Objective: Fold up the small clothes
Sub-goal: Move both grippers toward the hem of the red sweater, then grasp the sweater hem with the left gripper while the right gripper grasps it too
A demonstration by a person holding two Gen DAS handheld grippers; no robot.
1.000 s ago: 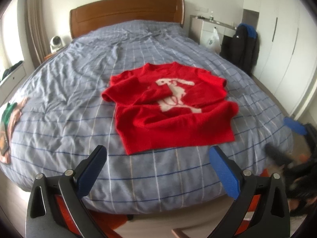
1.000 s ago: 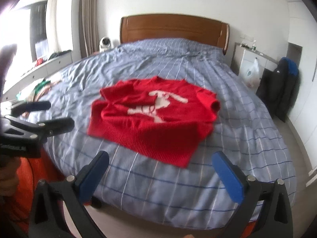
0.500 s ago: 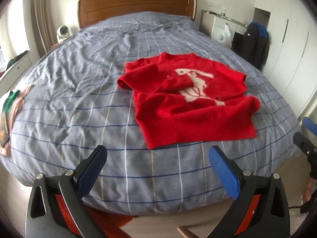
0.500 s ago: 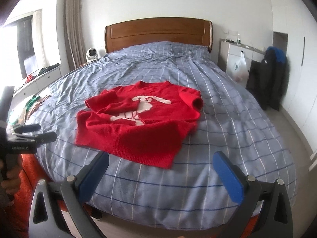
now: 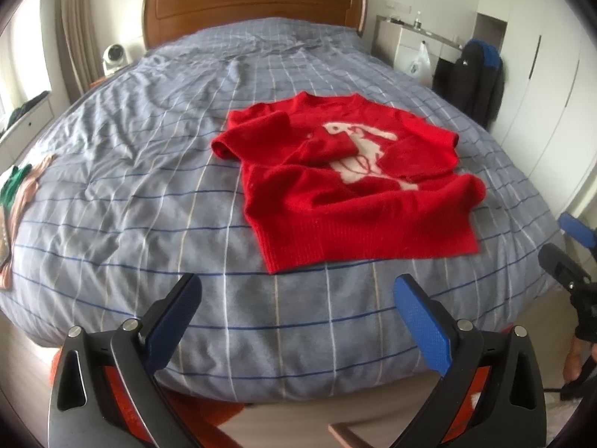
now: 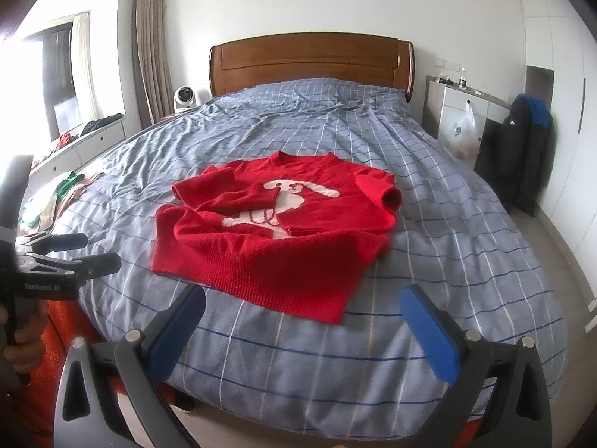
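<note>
A bed [image 5: 112,194] with a grey-blue checked cover fills both views, its wooden headboard [image 6: 309,61] at top centre against a white wall, with a white cabinet [image 6: 459,112] carrying a plastic bag [image 6: 464,127] at upper right. The red sweater [image 5: 350,186] lies flat just right of centre in the left wrist view, sleeves folded over its white animal motif, while what seems to be a small heap of green and pink clothes [image 5: 18,186] sits at the bed's left edge. The left gripper [image 5: 298,310] and right gripper [image 6: 302,317] both hang at the lower frame edge with jaws spread wide and empty, apart from the sweater.
</note>
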